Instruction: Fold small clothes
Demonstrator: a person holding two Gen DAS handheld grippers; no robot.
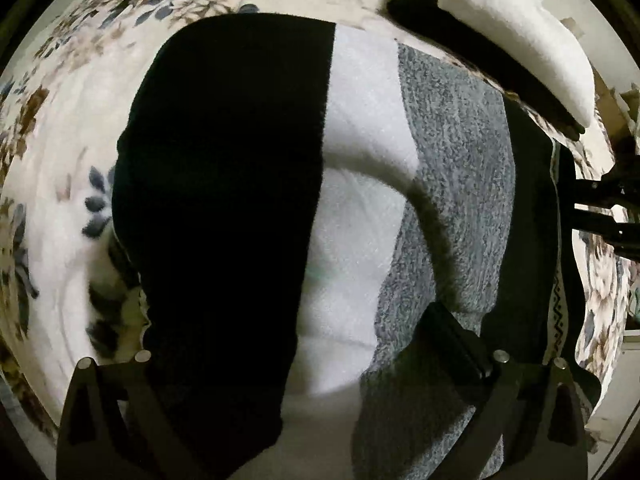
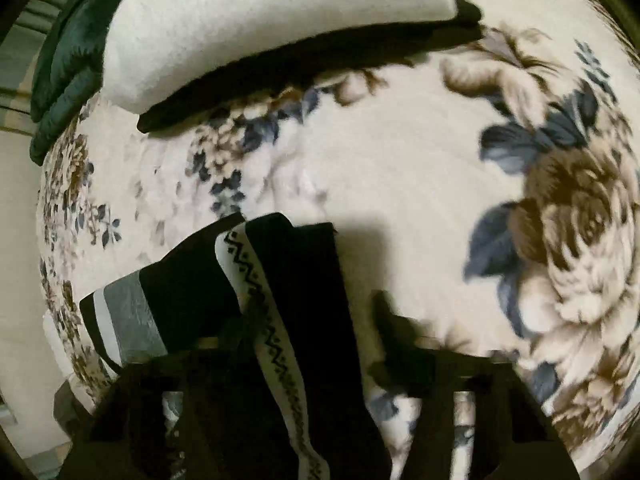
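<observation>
Left wrist view, item one: striped garment (image 1: 360, 200), banded black, white and flecked grey, lying spread on the floral blanket (image 1: 60, 152). Left tongs (image 1: 320, 368) stand wide apart directly above it, gripping nothing.

Item two: folded stack (image 2: 272, 20), a white piece over a black one, on the blanket beyond the striped garment; counted as finished.

Item three: right tongs (image 2: 308, 364) at the garment's far side edge, where a white band with black zigzag pattern (image 2: 276, 332) runs between the fingers. Blur and shadow are heavy here, so whether the pads clamp the cloth cannot be told.

Progress: one stack done; striped garment apparently partly folded or only laid out, its folds and stacking still to come.

Markings: no brand, label or legible writing found; the zigzag is ornament only.
</observation>
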